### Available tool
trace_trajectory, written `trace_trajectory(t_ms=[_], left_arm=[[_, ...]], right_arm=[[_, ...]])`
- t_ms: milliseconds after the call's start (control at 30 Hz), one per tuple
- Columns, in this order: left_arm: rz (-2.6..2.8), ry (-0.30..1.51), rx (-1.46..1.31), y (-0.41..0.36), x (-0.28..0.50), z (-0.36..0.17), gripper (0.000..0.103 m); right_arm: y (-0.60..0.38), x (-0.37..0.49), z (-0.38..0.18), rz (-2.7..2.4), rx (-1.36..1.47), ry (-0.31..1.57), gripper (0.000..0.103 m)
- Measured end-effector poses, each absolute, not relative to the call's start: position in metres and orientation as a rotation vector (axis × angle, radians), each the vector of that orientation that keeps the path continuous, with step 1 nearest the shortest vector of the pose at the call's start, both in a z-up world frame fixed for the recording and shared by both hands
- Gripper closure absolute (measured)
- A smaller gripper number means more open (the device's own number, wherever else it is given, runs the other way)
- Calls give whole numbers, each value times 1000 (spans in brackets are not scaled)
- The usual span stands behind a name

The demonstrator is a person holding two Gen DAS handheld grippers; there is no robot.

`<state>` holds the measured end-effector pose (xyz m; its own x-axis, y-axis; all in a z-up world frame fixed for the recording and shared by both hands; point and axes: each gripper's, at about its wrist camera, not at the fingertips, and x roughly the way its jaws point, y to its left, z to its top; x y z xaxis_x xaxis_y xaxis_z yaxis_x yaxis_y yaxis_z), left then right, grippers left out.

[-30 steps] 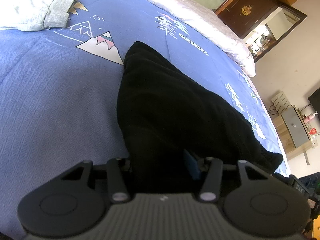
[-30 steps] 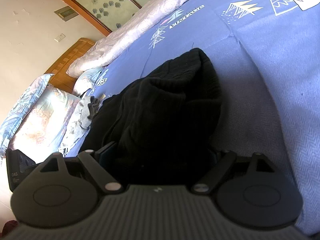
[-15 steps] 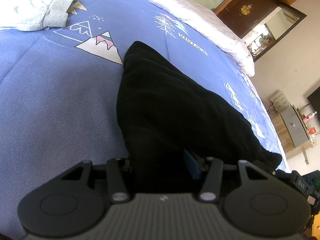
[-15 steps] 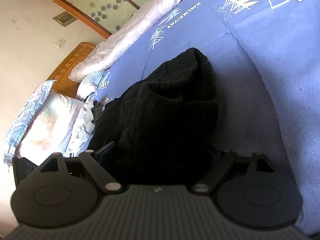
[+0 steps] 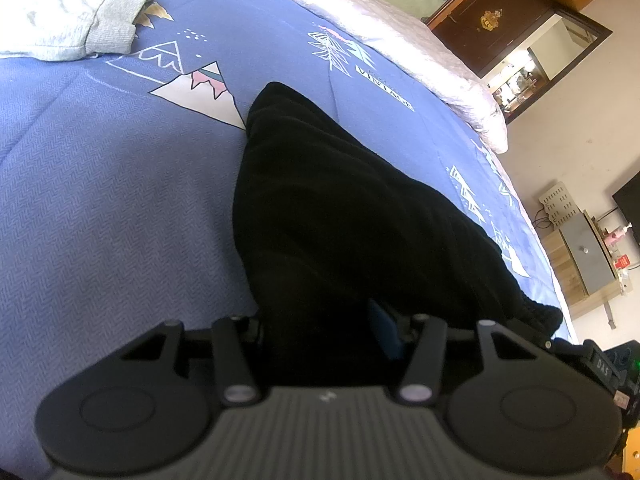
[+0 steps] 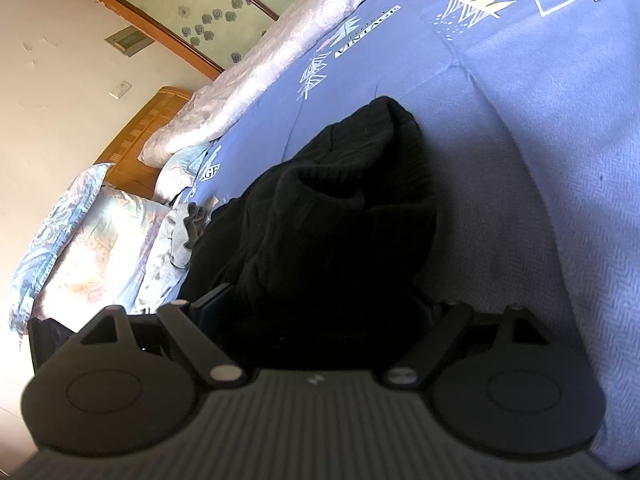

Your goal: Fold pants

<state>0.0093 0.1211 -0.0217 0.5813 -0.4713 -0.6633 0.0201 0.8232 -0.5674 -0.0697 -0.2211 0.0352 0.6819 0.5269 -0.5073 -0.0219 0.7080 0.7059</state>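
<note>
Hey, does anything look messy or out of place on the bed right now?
The black pants lie bunched and rumpled on the blue bedspread, not flat; in the right wrist view one part stands up in a hump. A grey garment also lies crumpled near the bedspread's far corner. Nothing looks spilled or damaged.

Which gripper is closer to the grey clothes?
Left. The left gripper holds the black pants at the end nearer the grey clothes; the right gripper holds the far end.

Black pants on a blue bedspread — white mountain prints, grey sweatshirt.
</note>
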Motion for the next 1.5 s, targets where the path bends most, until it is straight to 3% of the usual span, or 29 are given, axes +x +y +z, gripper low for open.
trace_trajectory(t_ms=[200, 367, 1500], left_arm=[[-307, 915, -548, 119, 9, -22, 53], [-314, 919, -549, 118, 10, -21, 52], [-335, 924, -565, 122, 14, -25, 51]], right_arm=[[-229, -69, 34, 338, 785, 771, 17], [-240, -71, 31, 326, 851, 774, 26], [-249, -79, 47, 227, 786, 823, 23]])
